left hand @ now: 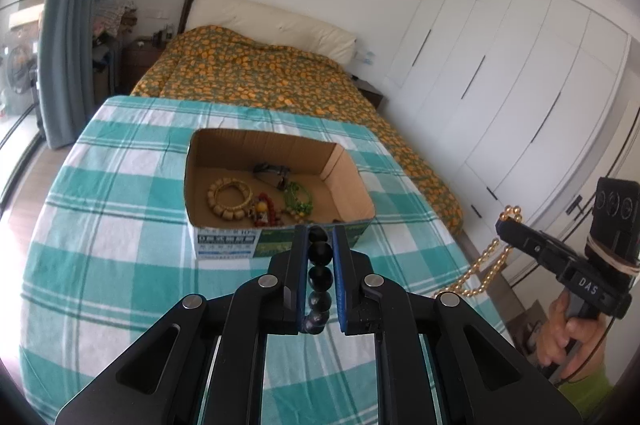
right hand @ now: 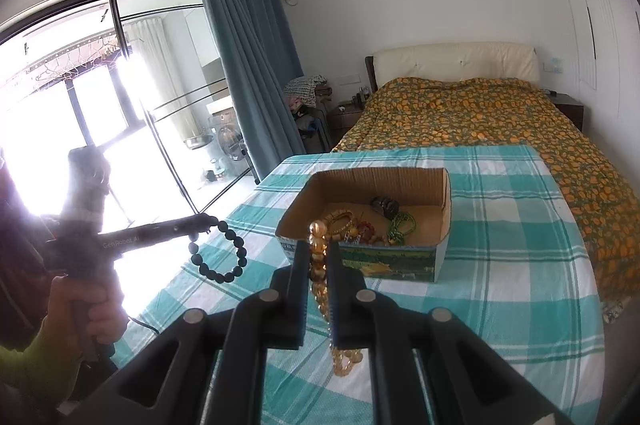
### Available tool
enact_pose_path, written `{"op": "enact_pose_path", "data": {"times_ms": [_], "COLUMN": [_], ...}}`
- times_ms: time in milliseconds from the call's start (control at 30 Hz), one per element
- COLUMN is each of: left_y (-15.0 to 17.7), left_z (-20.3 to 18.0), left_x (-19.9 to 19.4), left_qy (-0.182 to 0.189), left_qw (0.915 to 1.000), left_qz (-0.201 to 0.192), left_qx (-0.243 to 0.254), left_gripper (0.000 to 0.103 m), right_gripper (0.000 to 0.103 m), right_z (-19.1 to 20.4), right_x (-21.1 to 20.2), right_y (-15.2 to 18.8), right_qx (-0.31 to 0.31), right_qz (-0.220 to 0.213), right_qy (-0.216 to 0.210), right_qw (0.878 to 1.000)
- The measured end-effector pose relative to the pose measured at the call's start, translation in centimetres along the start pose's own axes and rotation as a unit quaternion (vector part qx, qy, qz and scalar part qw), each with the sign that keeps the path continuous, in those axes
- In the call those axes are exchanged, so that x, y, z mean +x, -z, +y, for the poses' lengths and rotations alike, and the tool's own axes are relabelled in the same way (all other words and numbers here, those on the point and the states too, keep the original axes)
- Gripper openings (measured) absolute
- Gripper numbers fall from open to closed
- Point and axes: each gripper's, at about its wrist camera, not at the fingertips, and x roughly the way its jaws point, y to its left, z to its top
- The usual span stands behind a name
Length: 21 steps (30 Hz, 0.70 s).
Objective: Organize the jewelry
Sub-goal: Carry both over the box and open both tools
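Left wrist view, left to right: teal checked cloth (left hand: 100, 225) fills the lower left. Centre frame, open cardboard box (left hand: 276, 181) holds a cream bead bracelet (left hand: 229, 196), a red-amber bead piece (left hand: 264, 211), green beads (left hand: 298, 199) and a dark item at the back. Bottom centre, left gripper (left hand: 320, 245) clenched on a black bead bracelet (left hand: 320, 277). Right edge, right gripper (left hand: 505, 223), held by a hand (left hand: 560, 329), clamps a golden bead strand (left hand: 486, 261) that hangs down to the cloth. Right wrist view: black bracelet dangles at left, golden strand pinched bottom centre, just short of the box.
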Motion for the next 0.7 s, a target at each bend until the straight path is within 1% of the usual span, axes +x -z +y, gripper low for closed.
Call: {"op": "enact_pose_path", "data": {"times_ms": [100, 233, 300, 400, 533, 633, 667, 700], "left_y": [-2.6, -5.7, -6.9, -8.3, -9.0, -8.4, -8.0, -7.5], "left_z": [-0.4, -0.1, 0.1, 0.5, 1.3, 2.2, 2.4, 2.8], "left_x": [1.3, 4.0, 5.5, 7.9, 11.7, 14.7, 15.6, 16.3], "left_qy": [-0.001, -0.003, -0.01, -0.023, -0.044, -0.055, -0.063, -0.072], "left_qw": [0.9999, 0.9998, 0.9997, 0.9992, 0.998, 0.9967, 0.996, 0.9954], "left_qz": [-0.003, 0.003, 0.007, 0.014, 0.03, 0.051, 0.056, 0.06], "left_qx": [0.016, 0.019, 0.023, 0.029, 0.033, 0.031, 0.028, 0.023], "left_gripper": [0.01, 0.01, 0.01, 0.01, 0.01, 0.011, 0.011, 0.013], "right_gripper": [0.008, 0.008, 0.008, 0.008, 0.008, 0.009, 0.01, 0.01], "right_z": [-0.3, -1.3, -2.2, -3.3, -5.1, -6.9, -7.7, -8.4], "right_x": [1.0, 3.5, 5.1, 7.8, 12.1, 15.8, 17.0, 18.0], "right_y": [-3.4, -7.8, -9.5, -11.3, -11.9, -11.1, -10.5, -9.9], "right_qx": [-0.008, -0.005, 0.005, 0.009, 0.006, 0.015, 0.027, 0.038], "right_qz": [-0.008, -0.015, -0.013, -0.005, 0.026, 0.054, 0.063, 0.07], "right_qy": [-0.007, -0.008, -0.011, -0.003, 0.018, 0.031, 0.034, 0.035], "right_qw": [1.0, 1.0, 1.0, 1.0, 0.999, 0.998, 0.997, 0.996]}}
